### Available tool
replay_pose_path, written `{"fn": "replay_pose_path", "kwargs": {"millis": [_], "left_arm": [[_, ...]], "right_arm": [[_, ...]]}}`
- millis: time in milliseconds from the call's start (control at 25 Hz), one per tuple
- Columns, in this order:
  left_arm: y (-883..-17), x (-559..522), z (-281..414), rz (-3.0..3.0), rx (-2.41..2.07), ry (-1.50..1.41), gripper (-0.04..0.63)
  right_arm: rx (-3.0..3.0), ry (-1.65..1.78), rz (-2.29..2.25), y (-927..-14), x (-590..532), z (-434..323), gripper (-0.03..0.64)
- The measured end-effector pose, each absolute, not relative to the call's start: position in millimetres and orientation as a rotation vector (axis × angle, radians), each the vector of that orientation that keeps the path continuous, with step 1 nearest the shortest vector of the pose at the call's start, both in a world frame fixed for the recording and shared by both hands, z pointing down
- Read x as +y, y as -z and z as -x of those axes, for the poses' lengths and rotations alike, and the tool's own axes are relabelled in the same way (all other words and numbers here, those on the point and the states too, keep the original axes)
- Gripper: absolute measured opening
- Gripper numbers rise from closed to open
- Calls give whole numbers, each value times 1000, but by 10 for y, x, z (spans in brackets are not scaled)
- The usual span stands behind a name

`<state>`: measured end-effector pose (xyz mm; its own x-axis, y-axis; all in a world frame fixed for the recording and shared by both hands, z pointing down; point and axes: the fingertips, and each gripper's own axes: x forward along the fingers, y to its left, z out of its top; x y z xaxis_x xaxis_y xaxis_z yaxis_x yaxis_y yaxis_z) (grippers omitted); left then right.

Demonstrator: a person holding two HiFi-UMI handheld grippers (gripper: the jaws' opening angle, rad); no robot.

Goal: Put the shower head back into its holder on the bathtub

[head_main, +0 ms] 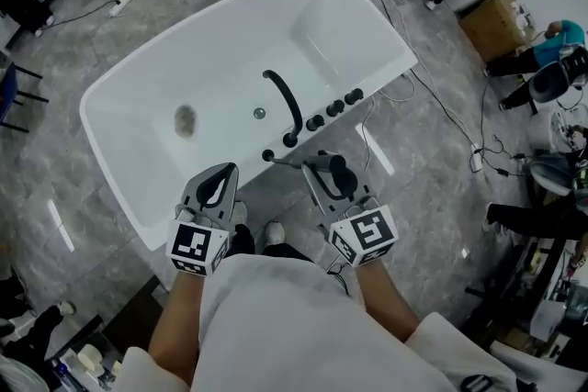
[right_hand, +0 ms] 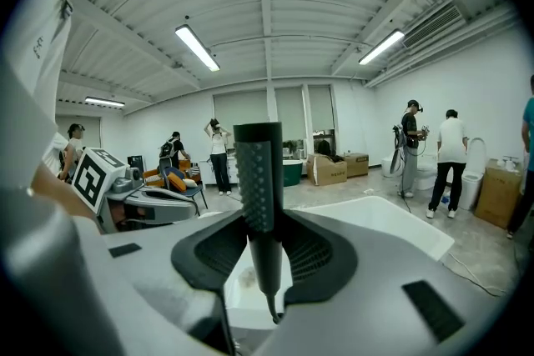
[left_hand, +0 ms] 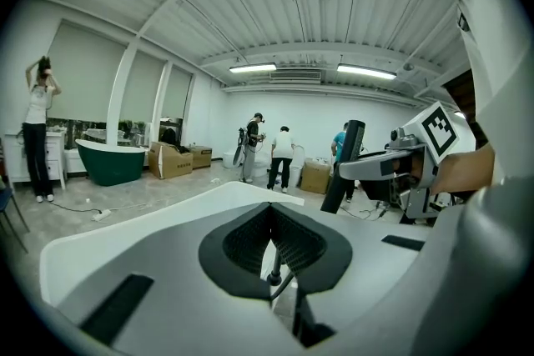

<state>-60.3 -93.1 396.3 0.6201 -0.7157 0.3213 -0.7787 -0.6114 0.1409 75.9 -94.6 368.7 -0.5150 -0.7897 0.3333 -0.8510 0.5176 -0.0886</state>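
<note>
- Two grippers hang side by side just above the near rim of a white tub, seen from overhead.
- Right gripper: its fingers are clamped on the black shower head. The shower head stands upright between them, with its dotted spray face showing.
- Left gripper: its fingers are pressed together, with nothing between them.
- Holder: a small black fitting on the rim, between the two grippers' tips and apart from the shower head. A thin hose runs from it toward the right gripper.
- Faucet: a black arc over the tub, with three round knobs on the rim to its right.
- Several people stand far across the room.
</note>
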Motion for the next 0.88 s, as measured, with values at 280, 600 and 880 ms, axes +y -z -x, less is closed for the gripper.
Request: {"fn": "replay_pose_path", "kwargs": {"millis": [280, 600, 880], "left_arm": [[-4161, -1019, 639, -2547, -1194, -358, 9], [-4365, -1131, 690, -2515, -1196, -382, 9], [-4561, -1157, 727, -2483, -1200, -391, 9]], "right_arm": [[-2469, -374, -1352, -3927, -1118, -696, 141], [-2438, -388, -1314, -4246, -1282, -669, 141], [-2417, -425, -1283, -4571, -1339, -627, 141]]}}
